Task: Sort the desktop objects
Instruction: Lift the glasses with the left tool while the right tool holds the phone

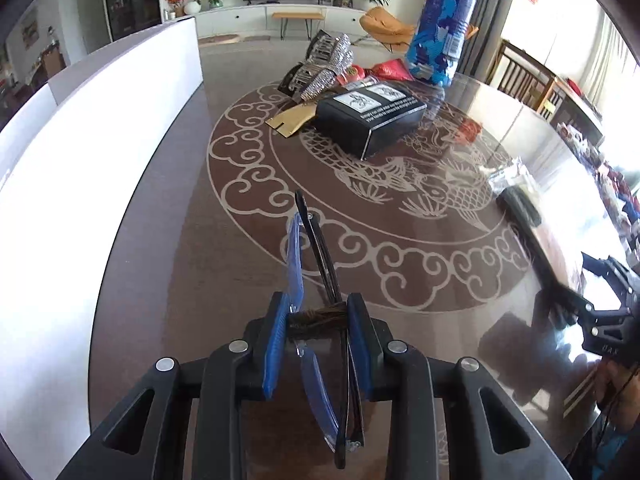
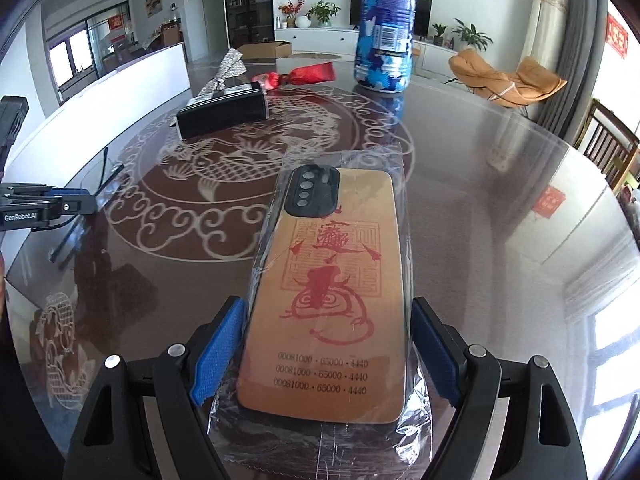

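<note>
Your work surface is a round dark-brown glass-topped table (image 1: 192, 264) with a pale fish-and-cloud pattern under the glass. At its far side stands an upright plastic bottle with a blue-and-white camouflage label (image 2: 386, 28). Left of the bottle and nearer to you lies a black rectangular box with white printed labels (image 1: 370, 120); a red foil-wrapped packet (image 2: 308, 73) and a silver glittery strip (image 2: 226, 70) lie beyond the box. Near the right gripper lies an orange-backed phone case with a red printed seal and a black camera block, sealed in a clear plastic sleeve (image 2: 332, 300), flat on the glass with its camera end pointing away from you. Your right gripper (image 2: 326, 350) has its blue pads spread, one on either side of the near end of the case; whether the pads touch the sleeve cannot be told. Your left gripper (image 1: 320, 330) is pressed nearly together, pinching a folded pair of dark-framed eyeglasses with blue-tinted lenses (image 1: 316, 264) at the frame, temple arms sticking out ahead over the near-left part of the table.
</note>
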Demonstrator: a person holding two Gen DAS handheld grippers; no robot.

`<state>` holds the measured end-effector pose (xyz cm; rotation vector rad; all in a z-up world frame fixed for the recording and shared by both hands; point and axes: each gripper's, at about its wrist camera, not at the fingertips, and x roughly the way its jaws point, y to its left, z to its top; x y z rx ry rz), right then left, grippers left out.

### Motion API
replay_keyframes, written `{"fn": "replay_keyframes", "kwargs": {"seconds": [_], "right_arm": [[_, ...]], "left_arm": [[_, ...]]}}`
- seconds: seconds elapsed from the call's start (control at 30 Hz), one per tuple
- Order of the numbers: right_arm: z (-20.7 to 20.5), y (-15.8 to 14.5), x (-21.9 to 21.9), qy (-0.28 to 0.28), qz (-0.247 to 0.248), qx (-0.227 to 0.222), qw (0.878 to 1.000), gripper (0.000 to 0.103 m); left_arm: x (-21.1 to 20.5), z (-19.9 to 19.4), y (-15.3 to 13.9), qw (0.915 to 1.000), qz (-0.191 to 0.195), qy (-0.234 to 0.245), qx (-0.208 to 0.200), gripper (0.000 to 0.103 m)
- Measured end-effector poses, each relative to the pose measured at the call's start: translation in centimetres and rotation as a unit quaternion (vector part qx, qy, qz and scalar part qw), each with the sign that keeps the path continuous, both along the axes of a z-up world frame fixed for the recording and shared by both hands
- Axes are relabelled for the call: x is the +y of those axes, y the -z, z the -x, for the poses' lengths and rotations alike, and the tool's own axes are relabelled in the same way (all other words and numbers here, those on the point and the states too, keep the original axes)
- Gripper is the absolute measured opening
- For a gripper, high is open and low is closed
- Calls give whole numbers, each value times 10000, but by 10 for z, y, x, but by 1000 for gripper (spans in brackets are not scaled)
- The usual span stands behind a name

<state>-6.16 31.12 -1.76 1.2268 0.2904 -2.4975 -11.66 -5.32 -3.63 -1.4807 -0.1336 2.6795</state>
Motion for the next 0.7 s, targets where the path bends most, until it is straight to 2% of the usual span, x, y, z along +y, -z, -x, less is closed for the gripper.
{"fn": "replay_keyframes", "kwargs": {"seconds": [0.07,0.1,0.13,0.2,0.27,0.53,0.7], "right_arm": [[3,2,-4,217,-126,10,9997,96],[4,3,-5,276,-173,0,9995,101],[6,4,-4,291,-147,-68,9994,103],[9,6,0,283,38,-221,9993,103],[9,7,-1,316,0,-210,9993,103],[39,7,-8,732,18,-171,9972,103],[48,8,-11,757,19,-175,9970,103]], "left_arm": [[-3,3,1,9997,-189,-41,126,61],[-5,4,3,9999,-107,-96,93,93],[-4,7,6,9998,75,-194,9,103],[4,10,11,9991,375,-198,48,103],[9,11,15,9981,596,-139,73,103],[8,13,16,9980,608,-133,98,103],[8,12,16,9980,609,-131,100,103]]}}
